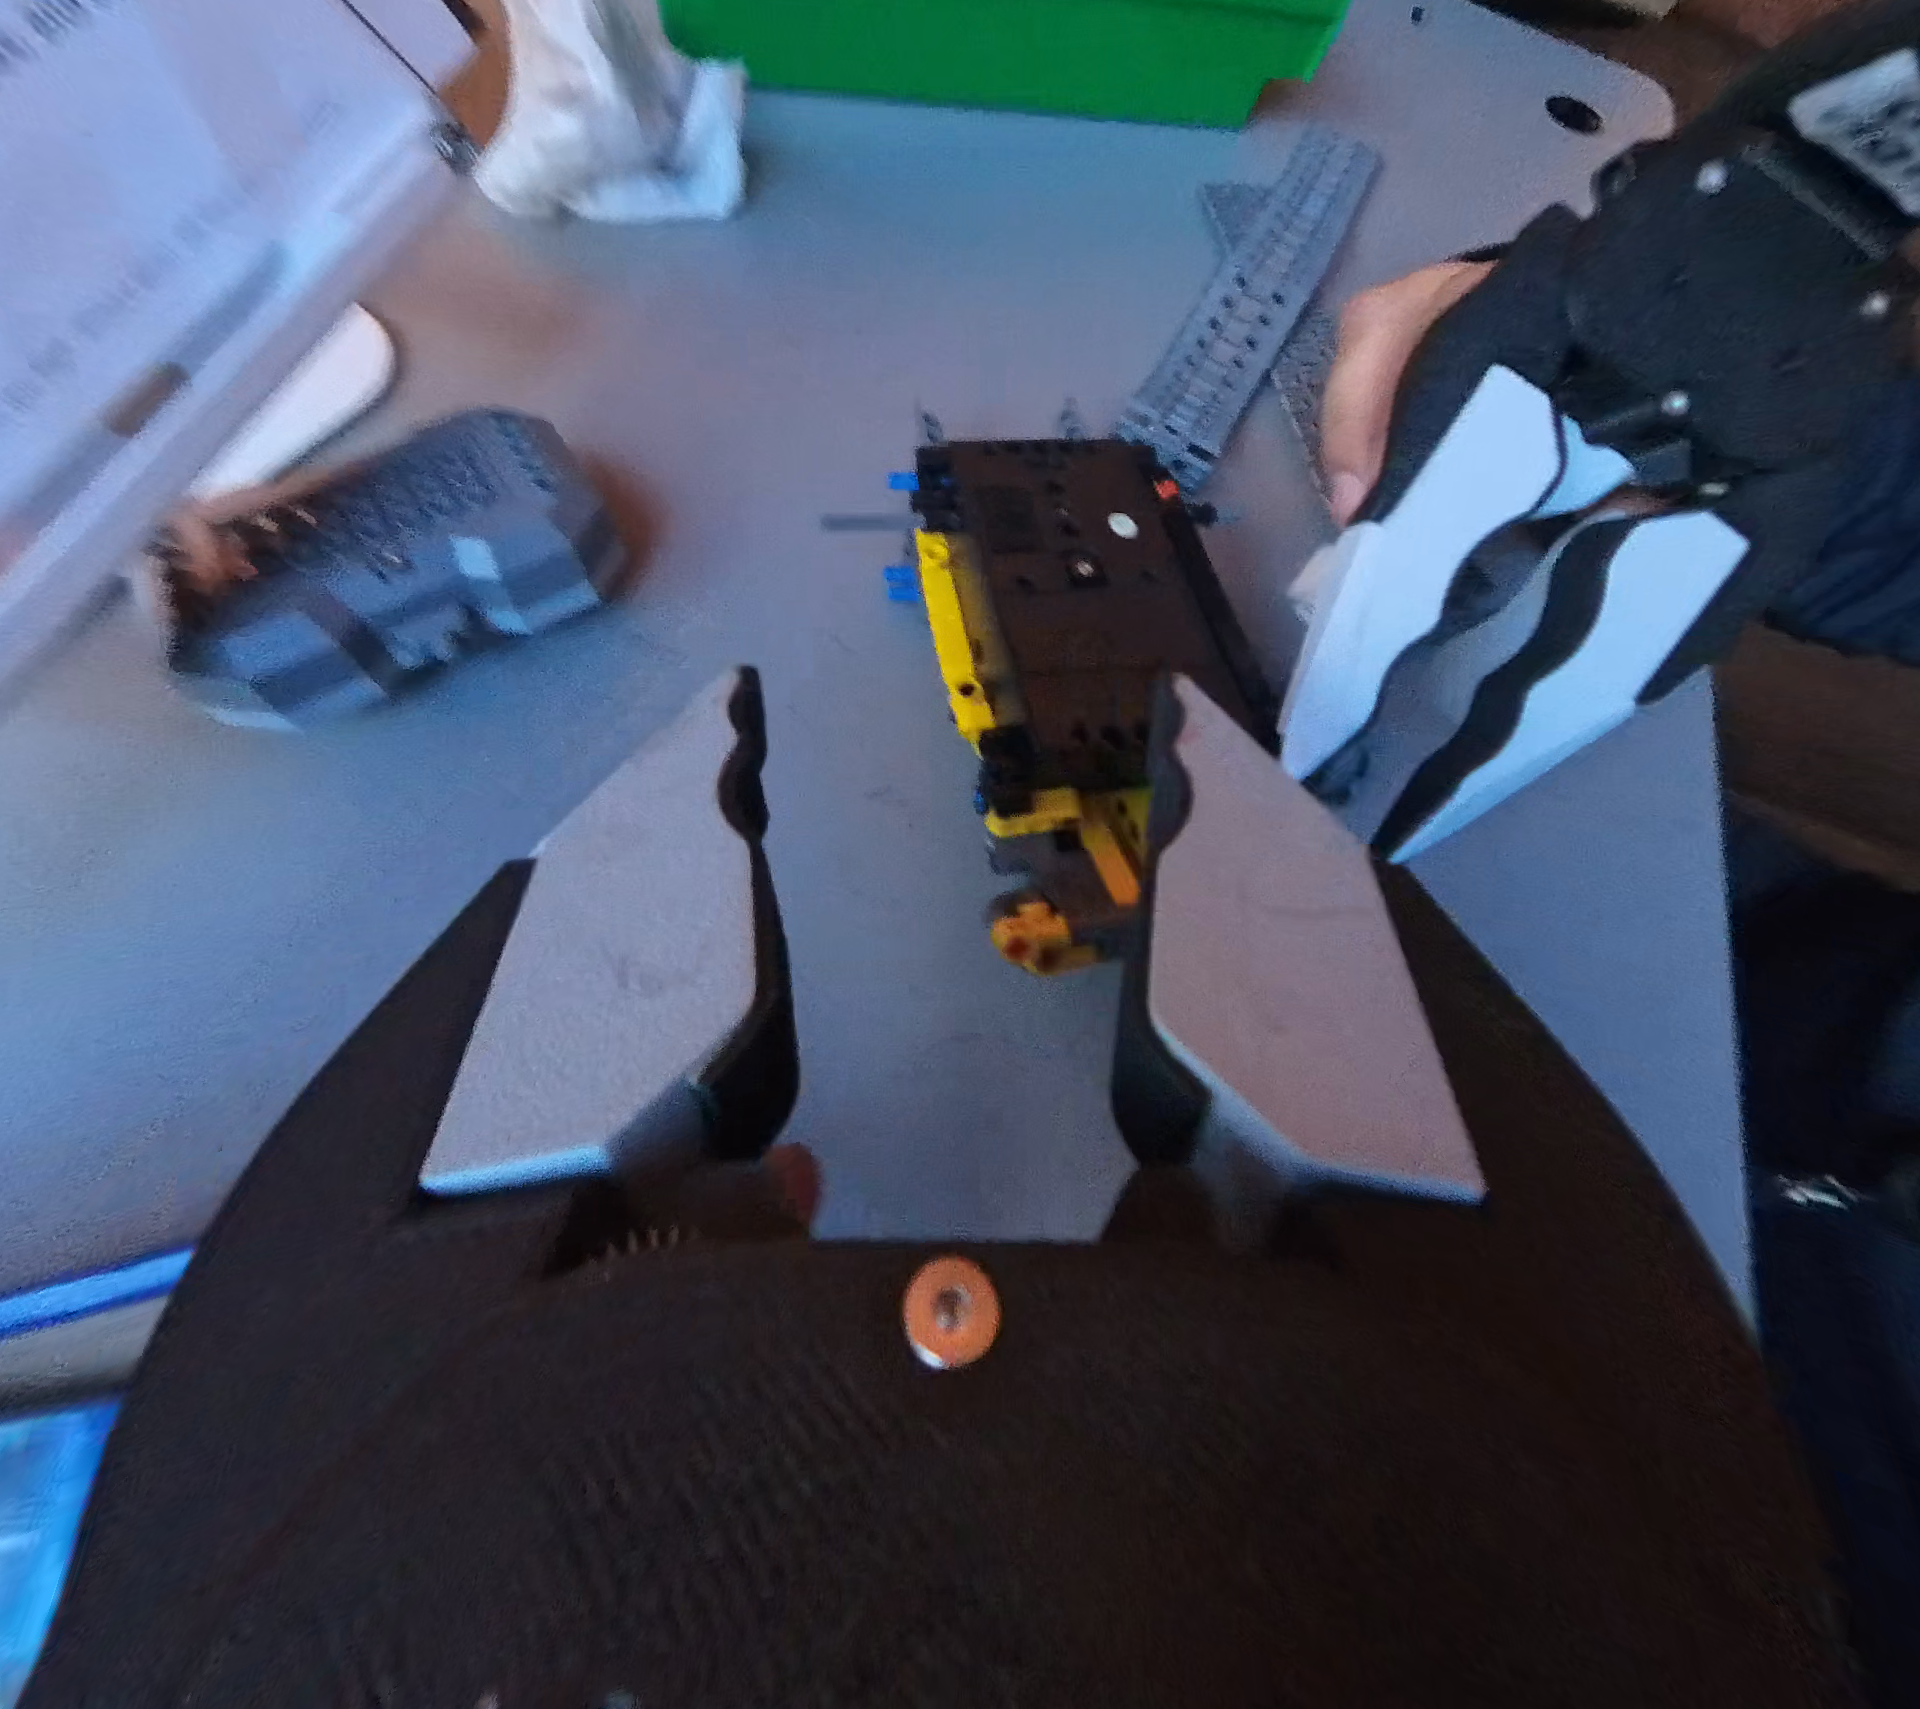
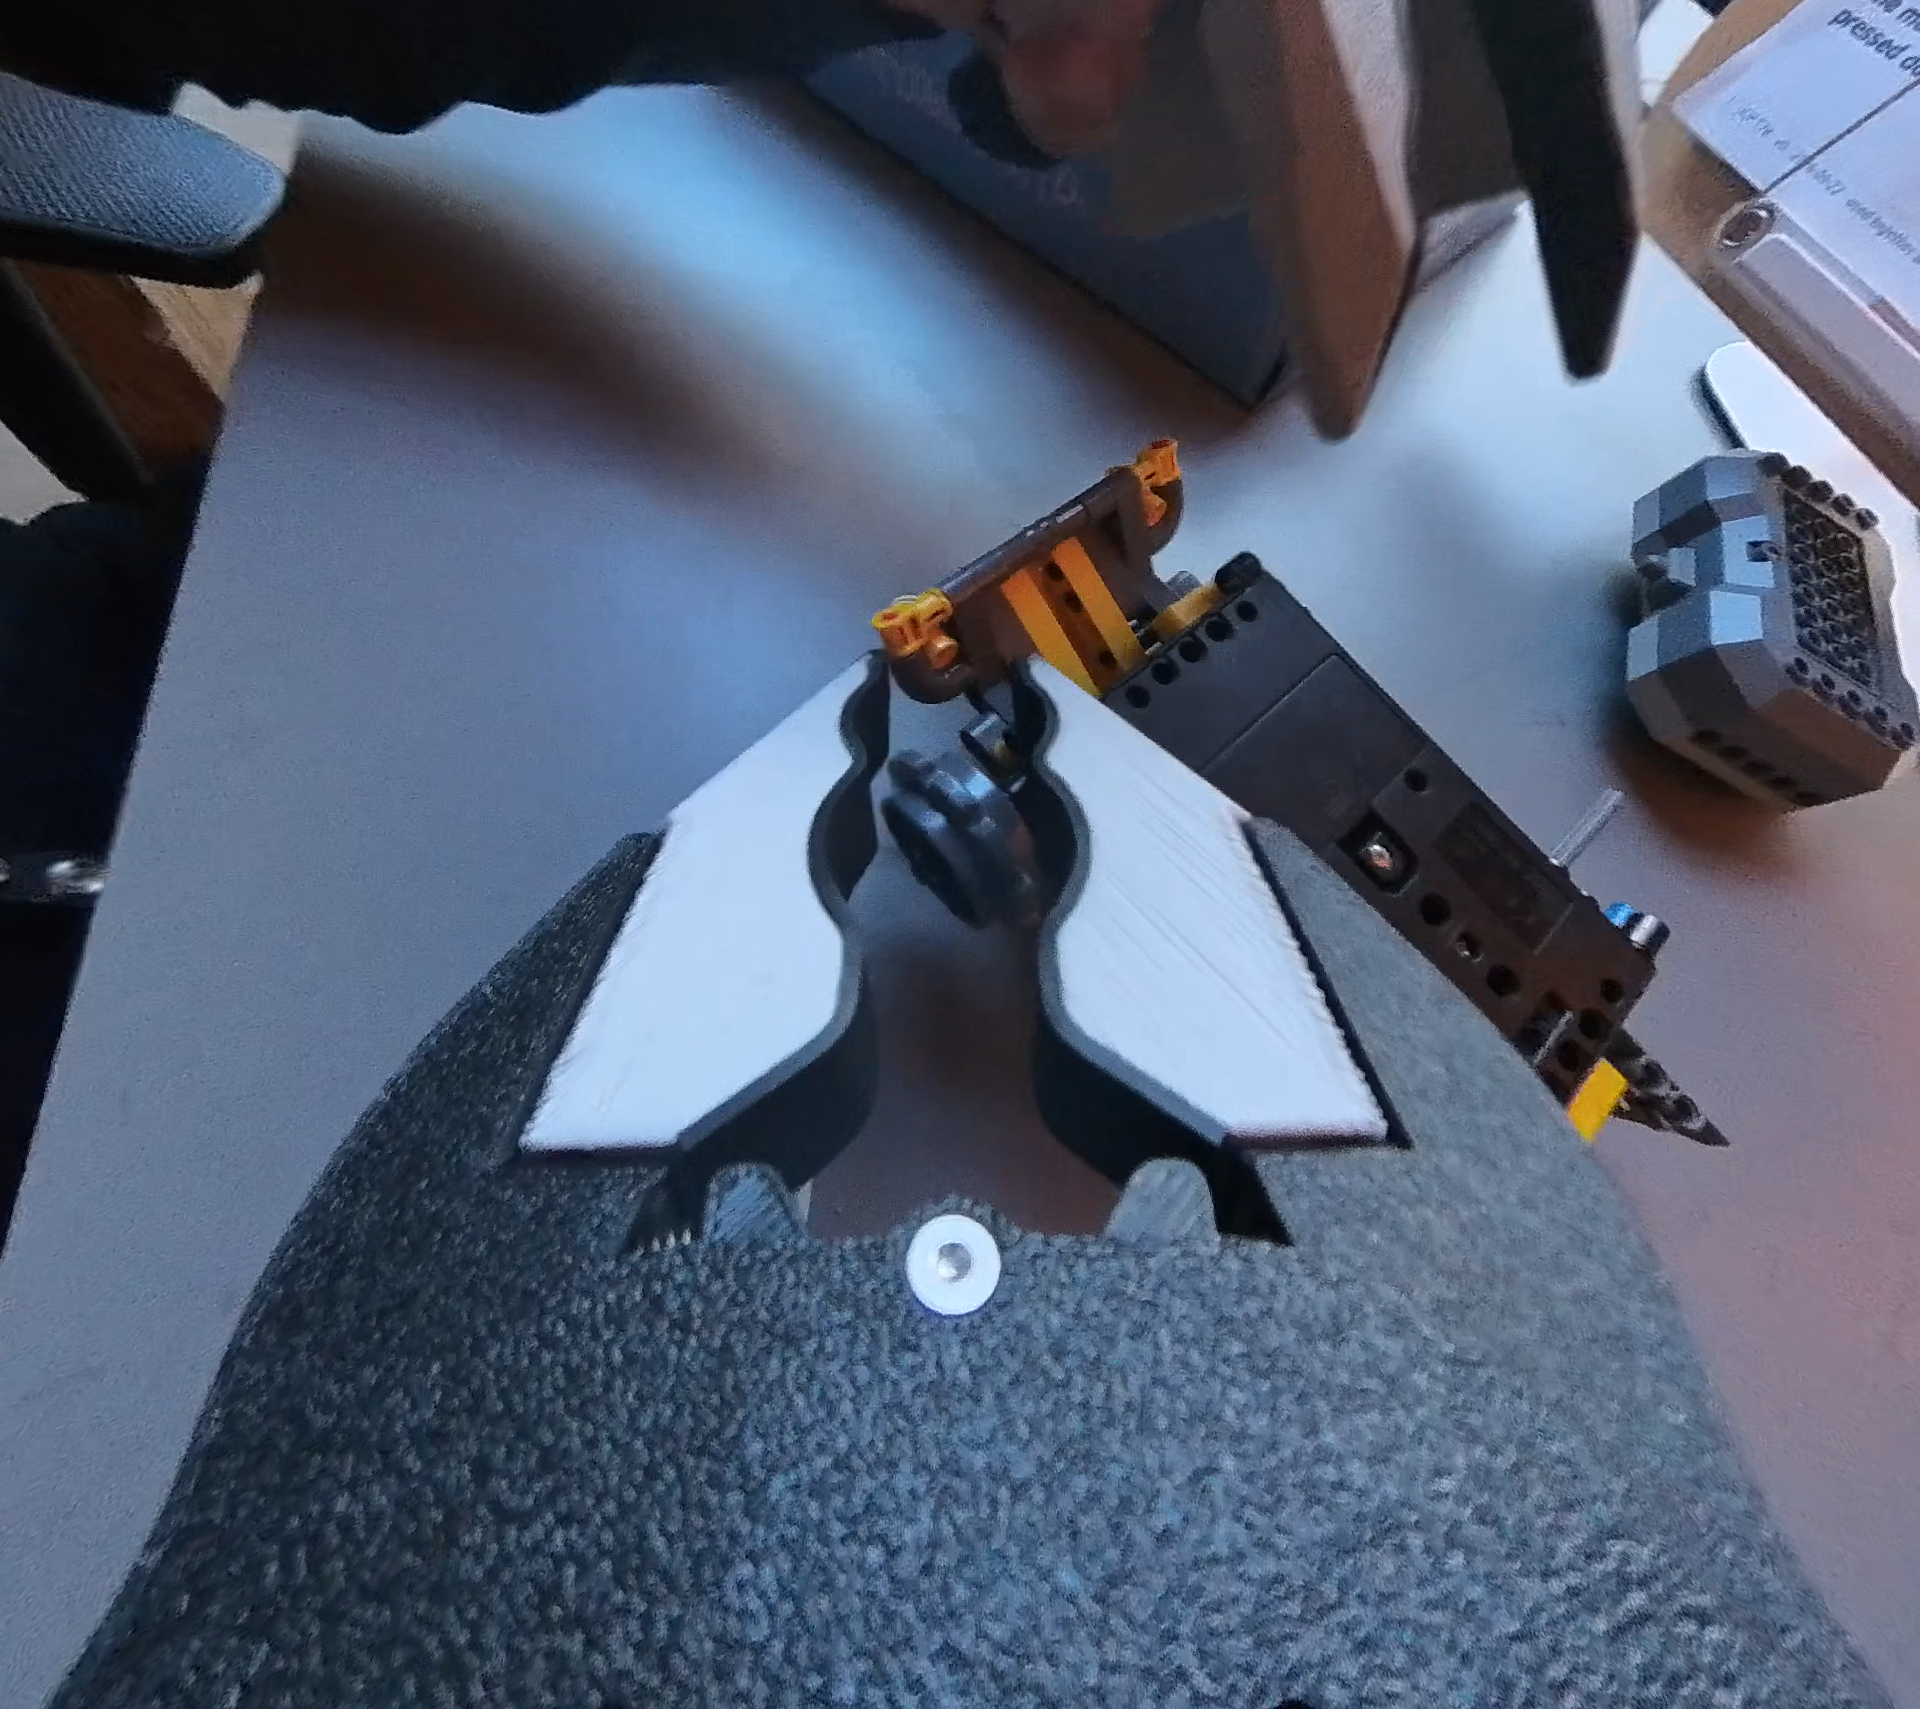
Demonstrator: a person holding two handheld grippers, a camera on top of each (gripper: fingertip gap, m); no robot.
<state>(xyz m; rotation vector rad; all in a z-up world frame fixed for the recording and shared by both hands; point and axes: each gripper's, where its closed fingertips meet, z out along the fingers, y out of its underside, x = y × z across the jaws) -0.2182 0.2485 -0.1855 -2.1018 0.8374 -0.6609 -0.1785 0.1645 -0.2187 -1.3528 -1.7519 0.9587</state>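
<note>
Left to right: a grey brick-built block point(image 1: 395, 558) lies on the grey table point(image 1: 831, 288). The left gripper point(image 1: 956, 776), jaws spread and empty, hovers just before a black-and-yellow brick-built chassis point(image 1: 1060, 620). The right gripper point(image 2: 951, 703), jaws narrowly parted, brackets a black wheel point(image 2: 951, 849) beside the chassis; contact cannot be told. A square, steady approach seems advisable.
</note>
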